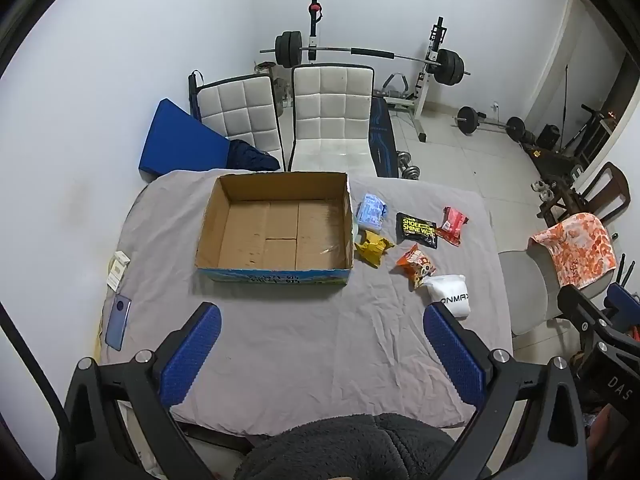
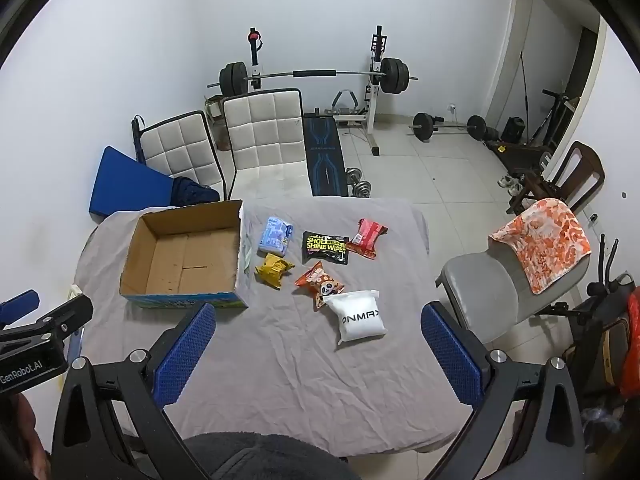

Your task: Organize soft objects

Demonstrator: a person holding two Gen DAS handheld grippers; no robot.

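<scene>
While both hover above the tabletop (image 1: 320, 360), left gripper (image 1: 320, 356) and right gripper (image 2: 318, 354) stand wide apart, holding and touching nothing.

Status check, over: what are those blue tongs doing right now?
Both tongs open, left and right, holding nothing. Cardboard box empty. Six soft packets beside it. Nothing in the way.

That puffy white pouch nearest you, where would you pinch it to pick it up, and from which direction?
I'd likely bring the right gripper straight down from above and pinch the white pouch across its narrower width, near the middle. It lies flat on the cloth-covered table and looks plump, so the middle should squash between the fingers. The orange snack bag touches its far corner, so the near half is safer.
</scene>
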